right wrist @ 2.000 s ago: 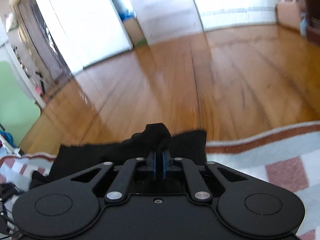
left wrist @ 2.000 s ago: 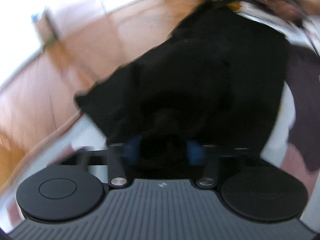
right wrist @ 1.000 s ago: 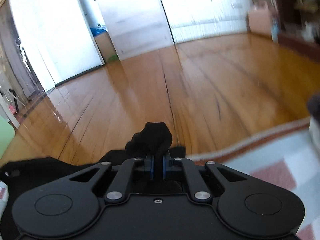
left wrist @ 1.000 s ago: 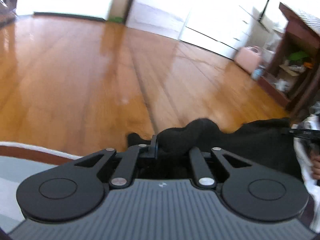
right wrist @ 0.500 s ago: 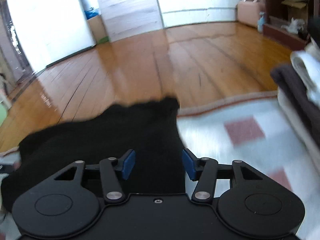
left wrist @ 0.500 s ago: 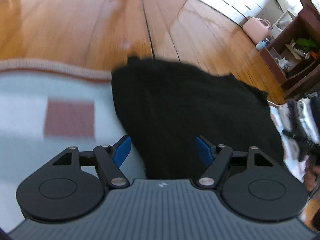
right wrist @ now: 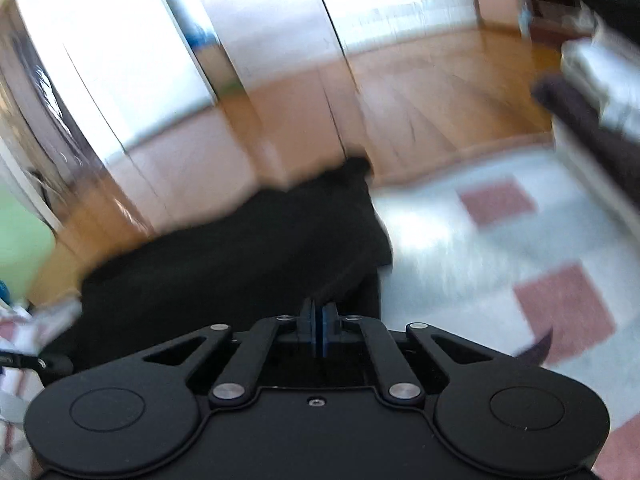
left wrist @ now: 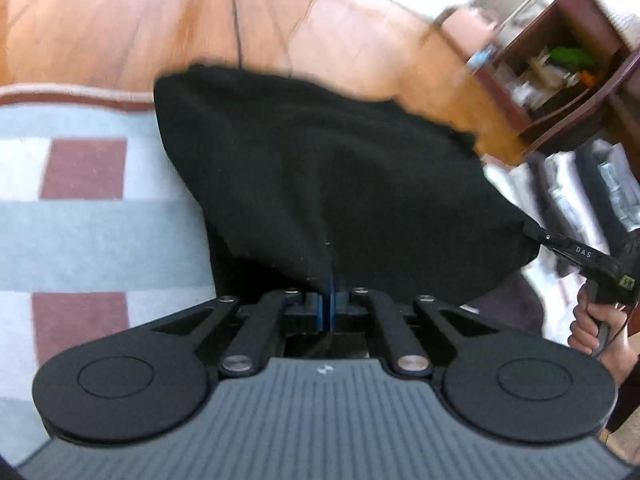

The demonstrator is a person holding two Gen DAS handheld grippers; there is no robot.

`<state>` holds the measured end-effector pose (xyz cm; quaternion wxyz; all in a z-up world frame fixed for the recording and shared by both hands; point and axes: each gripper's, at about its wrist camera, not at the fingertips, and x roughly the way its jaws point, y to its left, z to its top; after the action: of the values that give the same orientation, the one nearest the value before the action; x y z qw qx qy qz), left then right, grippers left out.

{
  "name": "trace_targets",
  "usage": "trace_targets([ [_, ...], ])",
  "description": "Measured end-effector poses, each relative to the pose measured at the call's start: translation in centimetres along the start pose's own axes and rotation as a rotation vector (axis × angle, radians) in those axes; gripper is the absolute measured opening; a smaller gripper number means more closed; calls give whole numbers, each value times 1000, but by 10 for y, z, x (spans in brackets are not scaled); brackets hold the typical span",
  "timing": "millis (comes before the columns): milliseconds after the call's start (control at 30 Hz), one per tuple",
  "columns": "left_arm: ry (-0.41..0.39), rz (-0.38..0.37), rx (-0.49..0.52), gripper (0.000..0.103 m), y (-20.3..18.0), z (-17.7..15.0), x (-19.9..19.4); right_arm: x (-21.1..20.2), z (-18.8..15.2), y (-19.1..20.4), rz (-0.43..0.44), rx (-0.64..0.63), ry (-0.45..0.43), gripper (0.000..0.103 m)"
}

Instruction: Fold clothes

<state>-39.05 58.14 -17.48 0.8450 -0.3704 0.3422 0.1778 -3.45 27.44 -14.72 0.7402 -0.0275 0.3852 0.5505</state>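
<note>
A black garment (left wrist: 320, 168) lies spread on a checked blanket (left wrist: 80, 216), its far edge hanging over the wooden floor. My left gripper (left wrist: 330, 296) is at the garment's near edge, jaws closing tight, blue pads pinching a fold that pulls up toward them. In the left wrist view my right gripper (left wrist: 538, 235) grips the garment's right corner, with a hand (left wrist: 592, 324) on its handle. The right wrist view shows the same garment (right wrist: 240, 264), with the right gripper (right wrist: 319, 318) closing on its near right edge, creases running into the pads.
A stack of folded clothes (right wrist: 592, 92) sits on the blanket (right wrist: 480, 248) to the right, also seen as the stack (left wrist: 592, 184). A dark wooden shelf unit (left wrist: 568, 92) stands on the floor (left wrist: 120, 20) beyond. White doors (right wrist: 260, 20) line the far wall.
Half a second ago both grippers stood open over the flat garment. Now both are shut on its near edge, and the cloth is drawn up toward the pads.
</note>
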Motion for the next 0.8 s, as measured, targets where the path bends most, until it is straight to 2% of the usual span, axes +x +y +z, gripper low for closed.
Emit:
trace_targets([
  [33,17,-5,-24,2,3,-5,1,-12,3,0,23,11,-35,5],
  [100,54,-12,-75,2,11,-16,3,-25,-4,-12,25,34,-31,5],
  [133,90,8,-113,2,17,-23,11,-22,-10,-21,-2,27,0,4],
  [233,116,72,-131,3,24,-24,26,0,-27,-43,-79,66,84,4],
  [300,83,96,-92,3,19,-18,24,-1,-30,-40,-83,96,54,4],
  [467,38,55,-94,3,17,-21,3,-28,-23,-38,-49,205,-36,3],
  [567,53,48,-134,5,32,-21,-8,-20,-11,-42,-115,215,6,3],
  [600,60,54,-135,5,33,-20,-9,-18,-8,-39,-172,192,13,2],
  [667,58,132,-52,7,19,-19,-11,-22,-8,-31,-283,142,19,3],
  [700,52,170,-4,11,11,-19,-12,-26,-9,-33,-310,145,18,4],
  [733,1,208,97,11,-3,-21,-20,-31,-10,-39,-303,179,18,11],
  [767,-52,241,198,13,-18,-23,-28,-34,-12,-46,-271,240,29,13],
  [800,-128,240,291,21,-37,-25,-38,-37,-13,-52,-240,291,47,21],
])
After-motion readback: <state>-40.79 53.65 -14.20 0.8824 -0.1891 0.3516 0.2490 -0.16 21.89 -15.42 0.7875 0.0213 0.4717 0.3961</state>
